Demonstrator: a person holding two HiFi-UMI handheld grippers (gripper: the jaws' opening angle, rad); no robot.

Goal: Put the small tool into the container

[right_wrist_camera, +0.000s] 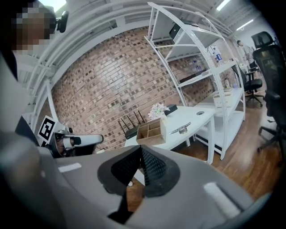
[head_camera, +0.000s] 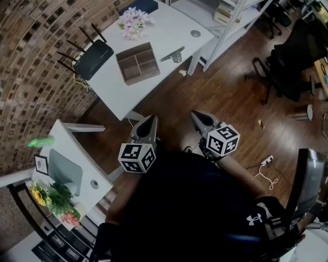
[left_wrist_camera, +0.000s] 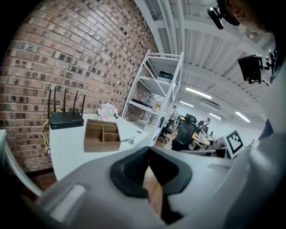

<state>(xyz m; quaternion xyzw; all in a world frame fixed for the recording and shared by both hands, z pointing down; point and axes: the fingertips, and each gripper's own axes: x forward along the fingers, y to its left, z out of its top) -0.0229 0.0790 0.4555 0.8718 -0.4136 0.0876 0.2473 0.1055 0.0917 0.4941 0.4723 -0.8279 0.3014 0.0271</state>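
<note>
place: office | evid: white desks, swivel chairs, metal shelving, router, brick wall

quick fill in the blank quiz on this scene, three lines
1. The small tool lies on the white ___, beside the wooden container.
2. Every compartment of the container is ___.
3. The left claw and the right claw are both shut and hold ___.
Missing words: table; empty; nothing.

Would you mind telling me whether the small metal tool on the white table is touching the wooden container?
Apart: the head view shows bare white table between the small tool and the wooden container.
</note>
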